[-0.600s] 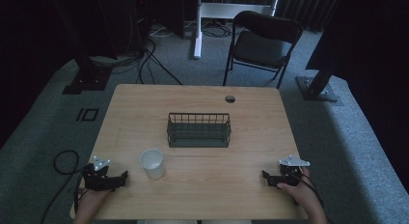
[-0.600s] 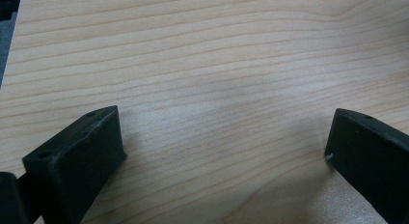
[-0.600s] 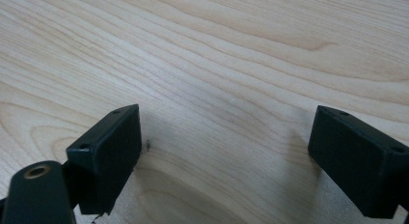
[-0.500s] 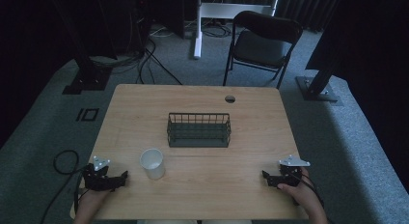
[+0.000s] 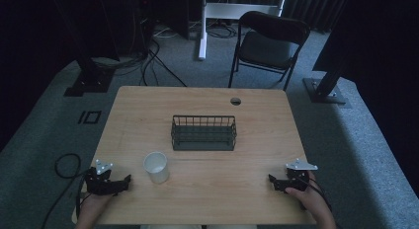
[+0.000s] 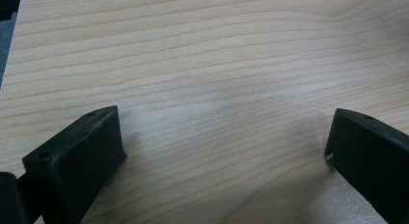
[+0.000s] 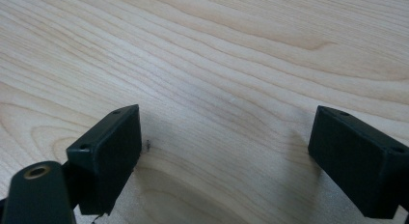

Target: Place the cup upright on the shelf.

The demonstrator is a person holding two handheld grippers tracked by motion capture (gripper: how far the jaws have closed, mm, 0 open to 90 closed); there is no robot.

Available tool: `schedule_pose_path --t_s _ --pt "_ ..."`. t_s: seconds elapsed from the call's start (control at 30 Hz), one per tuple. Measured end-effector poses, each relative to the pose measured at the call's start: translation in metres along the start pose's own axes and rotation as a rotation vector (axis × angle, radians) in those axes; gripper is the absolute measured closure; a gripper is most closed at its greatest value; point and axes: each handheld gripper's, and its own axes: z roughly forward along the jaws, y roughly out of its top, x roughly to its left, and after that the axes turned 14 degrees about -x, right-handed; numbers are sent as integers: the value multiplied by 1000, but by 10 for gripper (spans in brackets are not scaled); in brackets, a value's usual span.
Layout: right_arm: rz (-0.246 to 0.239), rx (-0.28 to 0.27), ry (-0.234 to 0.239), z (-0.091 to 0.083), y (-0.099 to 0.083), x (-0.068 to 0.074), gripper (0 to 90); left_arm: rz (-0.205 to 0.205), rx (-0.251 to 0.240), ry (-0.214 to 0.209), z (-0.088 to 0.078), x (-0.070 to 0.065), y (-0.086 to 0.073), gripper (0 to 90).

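A white cup [image 5: 156, 166] stands upright on the wooden table [image 5: 207, 194], near the front left. Behind it, at the table's middle, sits a dark wire basket [image 5: 203, 133] with nothing visible inside. My left gripper [image 5: 125, 180] rests low at the front left corner, just left of the cup and pointing toward it. In the left gripper view the left gripper [image 6: 224, 137] is open, its jaws wide apart over bare wood. My right gripper [image 5: 271, 180] lies at the front right, pointing left. It too is open [image 7: 226, 142], with only wood grain between its jaws.
A round cable hole [image 5: 235, 100] sits near the table's far edge. Beyond the table stand a black folding chair [image 5: 269, 44], a white stand [image 5: 203, 21] and dark frame feet [image 5: 84, 83] on grey carpet. A cable [image 5: 62, 165] loops on the floor at left.
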Motion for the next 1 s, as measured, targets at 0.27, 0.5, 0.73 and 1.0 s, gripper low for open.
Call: schedule_pose_path --t_s 0.27,0.5,0.73,1.0 --pt "0 -4 -3 0 0 1 124 0 0 0 0 0 0 1" --pt "-3 -24 0 0 3 4 125 0 0 0 0 0 0 1" --pt "-17 -51 13 1 11 7 125 0 0 0 0 0 0 1" --pt "-16 -58 42 4 17 12 125 0 0 0 0 0 0 1"
